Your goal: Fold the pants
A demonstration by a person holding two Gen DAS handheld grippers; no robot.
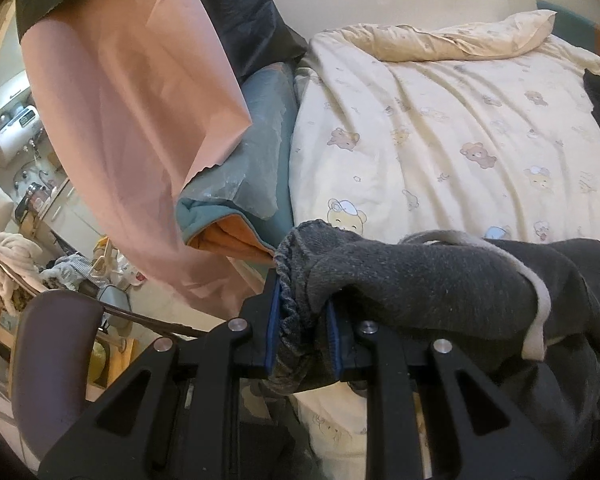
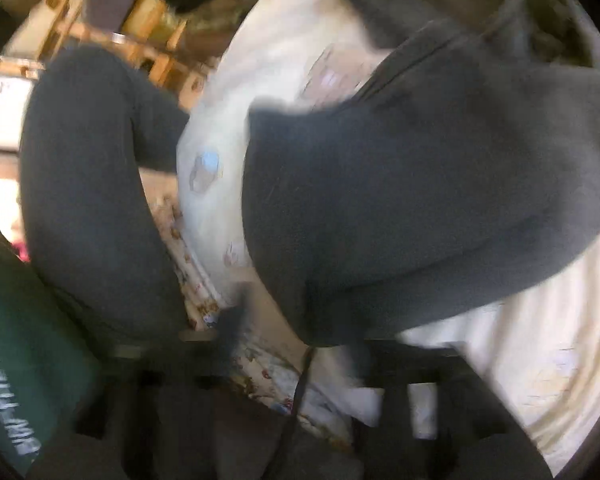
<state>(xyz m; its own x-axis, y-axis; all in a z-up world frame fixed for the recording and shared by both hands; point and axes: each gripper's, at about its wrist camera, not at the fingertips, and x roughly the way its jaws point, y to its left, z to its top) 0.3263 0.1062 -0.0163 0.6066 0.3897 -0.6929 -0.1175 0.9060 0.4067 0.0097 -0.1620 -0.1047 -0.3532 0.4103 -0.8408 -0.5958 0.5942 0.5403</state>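
Grey fleece pants point(image 1: 440, 280) lie bunched on the bed point(image 1: 440, 128), waistband pinched in the left gripper point(image 1: 302, 316) jaws. Right gripper point(image 2: 296, 356), blurred, seems spread wide and empty; snatching one layer in haste could skew the fold.

Left wrist view: sharp, evenly lit by soft, warm indoor light; the cream bedcover point(image 1: 440, 128) is bright without glare, and shadows are faint. Fisheye curvature bends lines toward the rim, with a dark vignette at all corners, heaviest from 7 to 11 o'clock. Right wrist view: heavy motion blur throughout; the grey pants point(image 2: 400, 184) show no texture. Overexposed white patch at 9 o'clock; dark vignette at the rim.
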